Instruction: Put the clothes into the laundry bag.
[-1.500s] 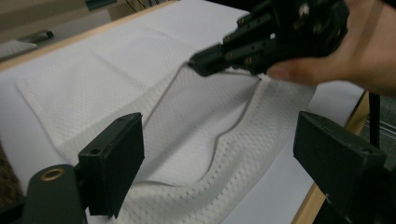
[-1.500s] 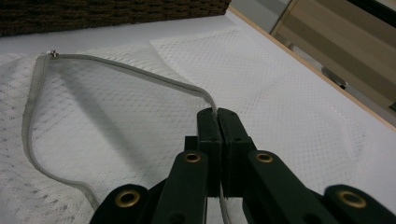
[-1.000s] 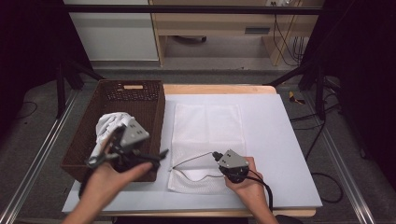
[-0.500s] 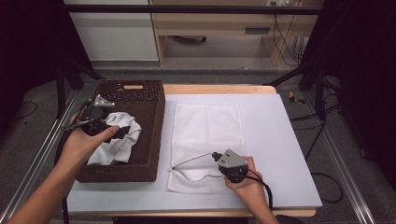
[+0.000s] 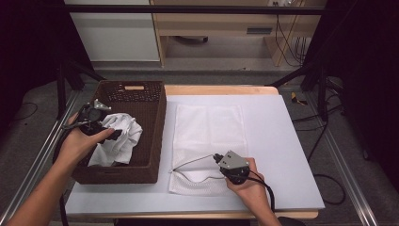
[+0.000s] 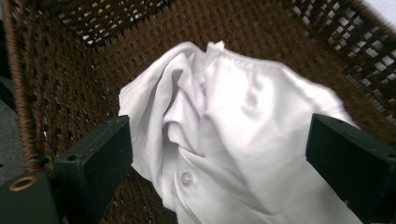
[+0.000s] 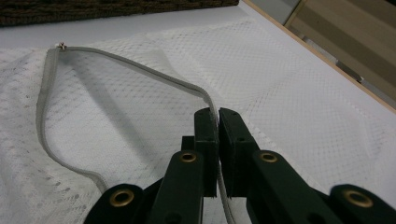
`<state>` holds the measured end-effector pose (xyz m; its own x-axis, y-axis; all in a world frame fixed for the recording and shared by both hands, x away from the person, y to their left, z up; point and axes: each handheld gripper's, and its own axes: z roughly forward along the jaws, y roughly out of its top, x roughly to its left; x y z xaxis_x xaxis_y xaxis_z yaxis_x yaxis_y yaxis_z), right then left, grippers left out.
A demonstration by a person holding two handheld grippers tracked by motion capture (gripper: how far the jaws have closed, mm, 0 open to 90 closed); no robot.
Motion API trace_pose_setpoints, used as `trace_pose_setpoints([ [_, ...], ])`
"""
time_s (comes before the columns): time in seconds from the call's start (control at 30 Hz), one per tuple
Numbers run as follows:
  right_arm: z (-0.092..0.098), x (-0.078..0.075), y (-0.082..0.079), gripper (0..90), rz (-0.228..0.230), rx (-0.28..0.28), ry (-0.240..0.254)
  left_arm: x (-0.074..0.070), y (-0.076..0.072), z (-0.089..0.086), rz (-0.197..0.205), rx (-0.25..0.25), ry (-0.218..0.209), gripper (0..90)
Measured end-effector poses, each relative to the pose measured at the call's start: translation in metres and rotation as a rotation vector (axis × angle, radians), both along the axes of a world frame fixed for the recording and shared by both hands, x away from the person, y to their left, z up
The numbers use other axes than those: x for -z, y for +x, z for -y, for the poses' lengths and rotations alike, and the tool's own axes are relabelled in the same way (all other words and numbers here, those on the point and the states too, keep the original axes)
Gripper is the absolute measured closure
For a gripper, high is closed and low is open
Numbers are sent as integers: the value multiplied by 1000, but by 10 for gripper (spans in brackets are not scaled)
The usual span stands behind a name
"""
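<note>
Fingers of the left gripper [image 6: 219, 154] are spreading wide around a white shirt [image 6: 233, 140] in the basket [image 5: 155, 136] at nine o'clock. Right gripper [image 7: 218, 140] is pinching the mesh bag's [image 5: 207, 127] zipper edge [image 7: 140, 70] at five o'clock.

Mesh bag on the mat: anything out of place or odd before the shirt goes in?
Nothing stands out. The mesh bag lies flat, its zipper edge pinched and lifted by the right tongs. The white shirt sits crumpled in the wicker basket, between the open left tongs.
</note>
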<state>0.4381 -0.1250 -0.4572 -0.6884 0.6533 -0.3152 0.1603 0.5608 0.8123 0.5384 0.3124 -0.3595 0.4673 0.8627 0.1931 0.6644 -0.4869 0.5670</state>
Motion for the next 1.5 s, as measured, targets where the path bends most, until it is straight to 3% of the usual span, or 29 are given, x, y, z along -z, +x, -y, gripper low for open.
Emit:
trace_pose_setpoints([
  [0.13,0,0,0,864,1,-1,0,18,6,-2,-42,4,-12,73],
  [0.37,0,0,0,863,-4,-4,-1,40,17,-4,-73,-24,-14,59],
  [0.67,0,0,1,862,-5,-7,-1,65,30,0,-132,-12,-23,49],
  [1.0,0,0,1,863,-2,-11,0,72,37,-3,-161,-20,-83,30],
  [1.5,0,0,1,864,-4,-12,0,74,38,-2,-169,-17,-90,43],
])
